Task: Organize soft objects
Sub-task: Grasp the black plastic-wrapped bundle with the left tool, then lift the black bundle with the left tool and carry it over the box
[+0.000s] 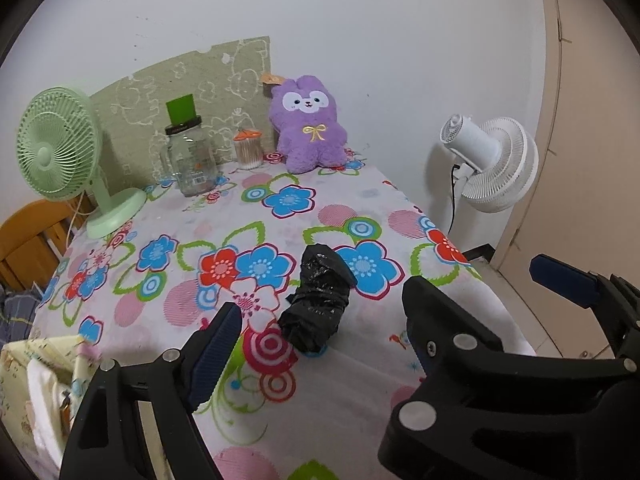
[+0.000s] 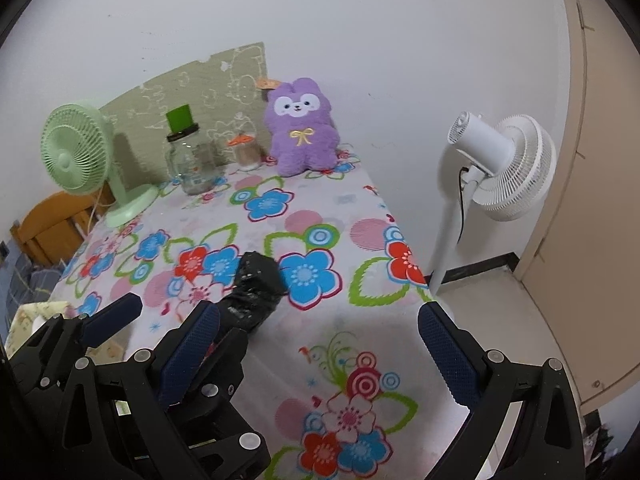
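Note:
A crumpled roll of black plastic bag (image 1: 318,300) (image 2: 254,292) lies on the floral tablecloth (image 1: 160,240) near the front edge. My left gripper (image 1: 320,296) is open, its fingers either side of the roll and just short of it, the pads not touching. My right gripper (image 2: 320,310) is open beside it on the right, with only cloth between its fingers; its left fingertip is next to the roll. A purple plush animal (image 1: 306,128) (image 2: 300,132) sits upright at the back against the wall.
At the back left stand a green desk fan (image 1: 60,148), a glass jar (image 1: 192,160) and a small container of swabs (image 1: 248,150). A white pedestal fan (image 1: 492,160) stands on the floor right of the table. A wooden chair (image 1: 28,240) and a yellow fabric bag (image 1: 36,384) are at the left.

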{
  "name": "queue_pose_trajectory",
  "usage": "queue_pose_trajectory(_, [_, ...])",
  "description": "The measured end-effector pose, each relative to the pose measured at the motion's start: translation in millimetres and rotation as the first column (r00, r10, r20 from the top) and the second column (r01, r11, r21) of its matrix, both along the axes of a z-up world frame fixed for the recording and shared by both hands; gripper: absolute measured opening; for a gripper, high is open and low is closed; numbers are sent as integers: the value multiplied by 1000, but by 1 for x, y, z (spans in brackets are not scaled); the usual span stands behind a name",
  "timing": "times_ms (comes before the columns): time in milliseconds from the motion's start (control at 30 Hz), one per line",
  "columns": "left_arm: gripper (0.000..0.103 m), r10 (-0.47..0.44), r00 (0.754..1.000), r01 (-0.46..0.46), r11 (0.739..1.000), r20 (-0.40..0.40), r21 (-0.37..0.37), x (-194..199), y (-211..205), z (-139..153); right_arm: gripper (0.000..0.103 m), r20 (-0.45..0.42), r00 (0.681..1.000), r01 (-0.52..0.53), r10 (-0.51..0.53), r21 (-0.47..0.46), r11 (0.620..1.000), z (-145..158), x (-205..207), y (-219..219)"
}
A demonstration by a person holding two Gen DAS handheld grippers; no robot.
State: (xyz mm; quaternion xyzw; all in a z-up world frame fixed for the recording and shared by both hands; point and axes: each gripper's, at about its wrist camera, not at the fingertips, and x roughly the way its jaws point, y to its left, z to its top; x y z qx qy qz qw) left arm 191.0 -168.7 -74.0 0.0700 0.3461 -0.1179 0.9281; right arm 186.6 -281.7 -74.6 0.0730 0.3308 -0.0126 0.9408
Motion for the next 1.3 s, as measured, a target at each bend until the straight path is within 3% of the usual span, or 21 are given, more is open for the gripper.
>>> queue_pose_trajectory(633, [84,38,996,-37,999,-84,10,51,-5,-46,101,-103,994,31,-31,5,999,-50,55,-8])
queue_pose_trajectory(800, [67,8,993,-9,1000,-121,-15,55,-6,-54,101,-126,991,37,-35,10,999,-59,62,-8])
queue_pose_trajectory(867, [52,22,993,-22,1000,-120,0,56,-6,-56,101,-131,990,45,-44,5,999,-61,63,-8])
queue_pose_trajectory(933, [48,39,990,-39,999,-135,9,59,-4,-60,101,-140,989,41,-41,-4,999,-64,64,-7])
queue_pose_trajectory(1300, [41,55,989,-51,998,-140,28,57,-3,-62,101,-166,986,32,-31,3,999,-69,66,-7])
